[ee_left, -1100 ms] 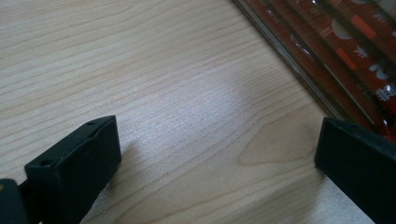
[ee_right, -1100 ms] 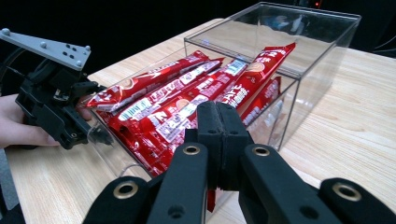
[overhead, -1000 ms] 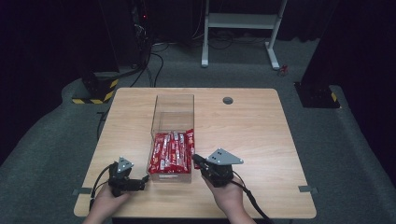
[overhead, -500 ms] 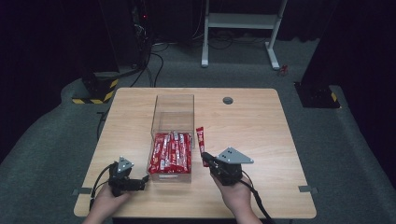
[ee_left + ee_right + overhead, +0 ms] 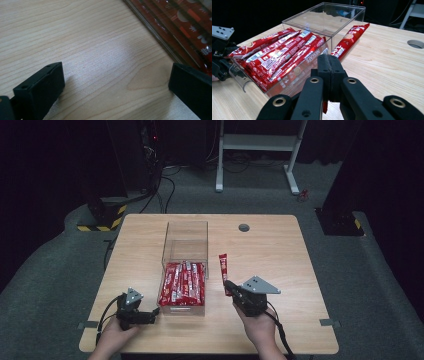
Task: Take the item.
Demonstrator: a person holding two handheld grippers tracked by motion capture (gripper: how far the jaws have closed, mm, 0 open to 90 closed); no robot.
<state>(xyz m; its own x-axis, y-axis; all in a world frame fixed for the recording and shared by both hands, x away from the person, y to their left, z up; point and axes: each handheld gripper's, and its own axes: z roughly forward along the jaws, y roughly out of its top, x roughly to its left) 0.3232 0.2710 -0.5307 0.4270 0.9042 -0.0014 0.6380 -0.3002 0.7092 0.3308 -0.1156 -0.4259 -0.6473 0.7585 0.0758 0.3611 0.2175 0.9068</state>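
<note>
A clear plastic box [image 5: 185, 236] stands mid-table with several red sachet sticks [image 5: 182, 282] piled in its near end. My right gripper [image 5: 228, 285] is just right of the box, shut on the near end of one red stick [image 5: 223, 268] that points away from me along the box's right wall. In the right gripper view the jaws [image 5: 329, 58] are pressed together on that stick [image 5: 349, 38], beside the box [image 5: 324, 17]. My left gripper [image 5: 150, 312] rests low at the box's front left corner, open. The left gripper view has its jaws [image 5: 117, 75] wide over bare wood, with sticks [image 5: 190, 30] behind the box wall.
The wooden table [image 5: 280, 250] has a round cable hole [image 5: 244, 227] at the back right. Bare wood lies to the right of the box and on its left. A white desk frame [image 5: 255, 150] and cables stand on the dark floor beyond.
My right gripper has moved right, away from the box's front, with one red stick coming out with it. The left gripper has stayed put.
</note>
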